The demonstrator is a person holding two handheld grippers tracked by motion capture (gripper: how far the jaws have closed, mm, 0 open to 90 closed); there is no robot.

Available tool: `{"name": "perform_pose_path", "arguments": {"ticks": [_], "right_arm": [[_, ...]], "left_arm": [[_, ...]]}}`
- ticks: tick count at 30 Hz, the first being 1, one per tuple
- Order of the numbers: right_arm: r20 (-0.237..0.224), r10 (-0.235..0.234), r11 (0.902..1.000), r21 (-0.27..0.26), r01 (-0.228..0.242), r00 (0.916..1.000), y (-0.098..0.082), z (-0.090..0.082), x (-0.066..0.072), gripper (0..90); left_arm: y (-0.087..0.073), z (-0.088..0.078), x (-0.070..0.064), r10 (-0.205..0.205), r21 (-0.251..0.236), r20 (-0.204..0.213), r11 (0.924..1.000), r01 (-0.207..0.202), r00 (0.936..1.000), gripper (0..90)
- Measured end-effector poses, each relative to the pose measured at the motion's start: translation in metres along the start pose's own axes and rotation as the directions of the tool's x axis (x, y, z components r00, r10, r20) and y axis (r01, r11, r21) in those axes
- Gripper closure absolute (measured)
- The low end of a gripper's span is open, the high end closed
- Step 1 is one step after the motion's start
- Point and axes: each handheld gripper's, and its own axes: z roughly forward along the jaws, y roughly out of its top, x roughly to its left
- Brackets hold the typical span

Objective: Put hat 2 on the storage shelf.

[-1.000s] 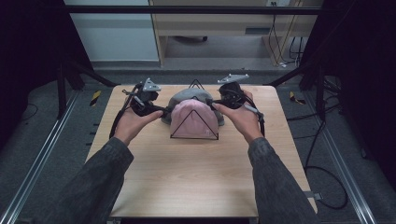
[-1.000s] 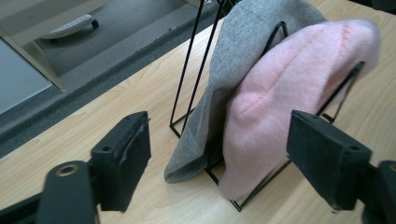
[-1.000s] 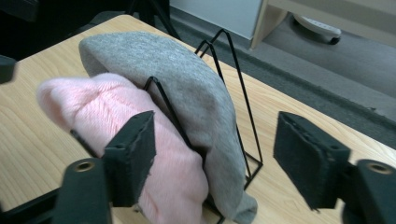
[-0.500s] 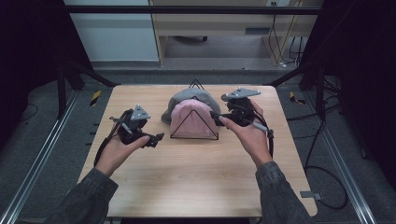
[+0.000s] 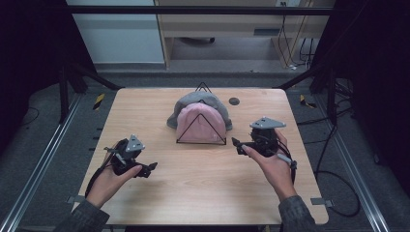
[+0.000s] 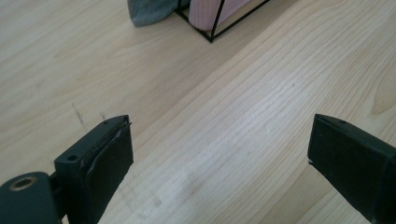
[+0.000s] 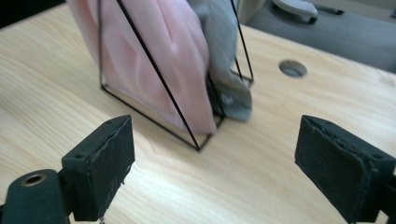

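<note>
The pink knit beanie point(image 5: 200, 125) is sitting draped over a black wire triangular stand point(image 5: 201, 141) near the far middle of the wooden table point(image 5: 203, 188), with a grey knit beanie point(image 5: 191, 104) hanging just behind it on the same stand.

The left gripper point(image 5: 151, 166) is hovering over bare tabletop, well to the near-left of the stand. Its jaws have just been opening and are standing wide with nothing between them; the left gripper view is showing only wood grain there, with a corner of the stand point(image 6: 212, 32) farther off.

The right gripper point(image 5: 236, 144) is hovering just to the right of the stand, pointing toward it. Its jaws have likewise just been opening, and are standing wide and empty.

Handling judgement: both beanies are looking soft, ribbed, light and limp, so they are likely to sag and fold when lifted. The stand is thin stiff wire and probably light enough to tip or slide. A pinch on the doubled lower hem of the pink beanie point(image 7: 154, 70), clear of the wire, is looking soundest.
</note>
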Motion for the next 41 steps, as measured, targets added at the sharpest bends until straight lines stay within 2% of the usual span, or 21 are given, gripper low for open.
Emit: {"name": "perform_pose_path", "arguments": {"ticks": [2, 7, 12, 14, 19, 21, 26, 28, 30, 34, 36, 37, 39, 41], "right_arm": [[0.009, 0.001, 0.9999, 0.014, -0.001, 1.0, -0.009, -0.001, -0.003, 11.6], [0.031, 0.043, 0.998, 0.046, -0.044, 0.9986, -0.034, -0.003, -0.012, 10.7], [0.044, 0.061, 0.9938, 0.09, -0.065, 0.9972, -0.055, -0.001, -0.019, 9.3], [0.046, 0.083, 0.9912, 0.1, -0.087, 0.9955, -0.062, 0.0, -0.021, 9.2], [0.051, 0.092, 0.9869, 0.128, -0.098, 0.9944, -0.079, 0.003, -0.027, 9.0], [0.046, 0.108, 0.9821, 0.15, -0.114, 0.993, -0.088, 0.007, -0.029, 9.1], [0.013, 0.127, 0.9645, 0.232, -0.127, 0.9918, -0.105, 0.019, -0.028, 8.7], [0.009, 0.115, 0.9602, 0.255, -0.114, 0.9933, -0.108, 0.023, -0.027, 8.6], [0.005, 0.106, 0.9523, 0.287, -0.103, 0.9943, -0.112, 0.028, -0.024, 8.0], [0.029, 0.043, 0.9553, 0.292, -0.05, 0.9986, -0.115, 0.032, -0.016, 4.8], [0.021, 0.05, 0.9612, 0.27, -0.054, 0.9985, -0.117, 0.032, -0.013, 3.1], [0.027, 0.047, 0.9683, 0.244, -0.053, 0.9985, -0.12, 0.033, -0.012, 2.2], [0.032, 0.051, 0.9763, 0.209, -0.056, 0.9982, -0.124, 0.033, -0.011, 1.8], [0.033, 0.053, 0.979, 0.195, -0.058, 0.9981, -0.126, 0.032, -0.011, 1.8]], "left_arm": [[-0.008, 0.002, 0.004, -0.02, 0.002, 0.0, 0.9998, 0.02, 0.9998, 6.0], [-0.023, 0.006, 0.01, -0.044, 0.021, 0.008, 0.9988, 0.044, 0.999, 5.6], [-0.034, 0.012, 0.011, -0.044, 0.08, 0.02, 0.9959, 0.042, 0.9988, 5.5], [-0.038, 0.014, 0.012, -0.044, 0.095, 0.019, 0.9945, 0.042, 0.9988, 5.4], [-0.046, 0.022, 0.014, -0.029, 0.147, 0.023, 0.9889, 0.026, 0.9993, 4.6], [-0.049, 0.025, 0.015, -0.046, 0.156, 0.028, 0.9869, 0.041, 0.9986, 4.7], [-0.053, 0.029, 0.013, -0.039, 0.188, 0.043, 0.9817, 0.03, 0.9983, 4.6], [-0.054, 0.032, 0.012, -0.041, 0.2, 0.048, 0.9794, 0.03, 0.998, 4.2], [-0.056, 0.033, 0.012, -0.06, 0.202, 0.071, 0.9785, 0.044, 0.9956, 1.8], [-0.058, 0.034, 0.011, -0.075, 0.19, 0.084, 0.98, 0.057, 0.9937, 0.0], [-0.058, 0.034, 0.011, -0.077, 0.184, 0.083, 0.9809, 0.061, 0.9936, 0.0], [-0.058, 0.034, 0.011, -0.077, 0.184, 0.083, 0.9811, 0.061, 0.9935, 0.0], [-0.058, 0.035, 0.011, -0.078, 0.179, 0.083, 0.9818, 0.062, 0.9935, 0.0], [-0.058, 0.035, 0.011, -0.077, 0.178, 0.083, 0.9821, 0.062, 0.9936, 0.0]]}}
